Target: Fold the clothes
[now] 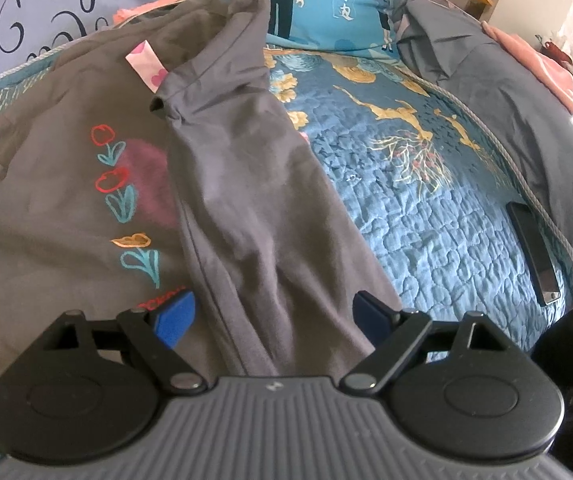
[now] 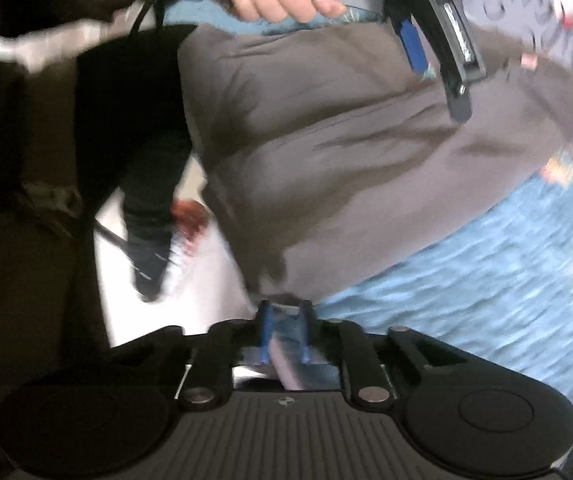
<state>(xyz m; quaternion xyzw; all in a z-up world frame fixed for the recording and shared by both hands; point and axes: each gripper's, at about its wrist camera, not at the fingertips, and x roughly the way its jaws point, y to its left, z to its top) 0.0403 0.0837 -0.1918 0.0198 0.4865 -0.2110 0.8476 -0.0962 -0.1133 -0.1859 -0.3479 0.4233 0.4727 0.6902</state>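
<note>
On the blue quilted bedspread (image 1: pixel 426 232), the left gripper (image 1: pixel 274 316) hangs spread over the grey flower-printed garment (image 1: pixel 254 208), a black phone (image 1: pixel 534 256) lying well apart, while the right gripper (image 2: pixel 286 320) pinches the garment's hem.

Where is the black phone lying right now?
In the left wrist view, the black phone lies on the blue quilt near its right edge, beside the rope trim, well right of the grey shirt.

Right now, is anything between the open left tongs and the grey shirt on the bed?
Nothing visible. The left tongs hang open right over the shirt, its folded-over side lying bare between the blue pads. The phone lies off to the right on the quilt, clear of the shirt.
</note>
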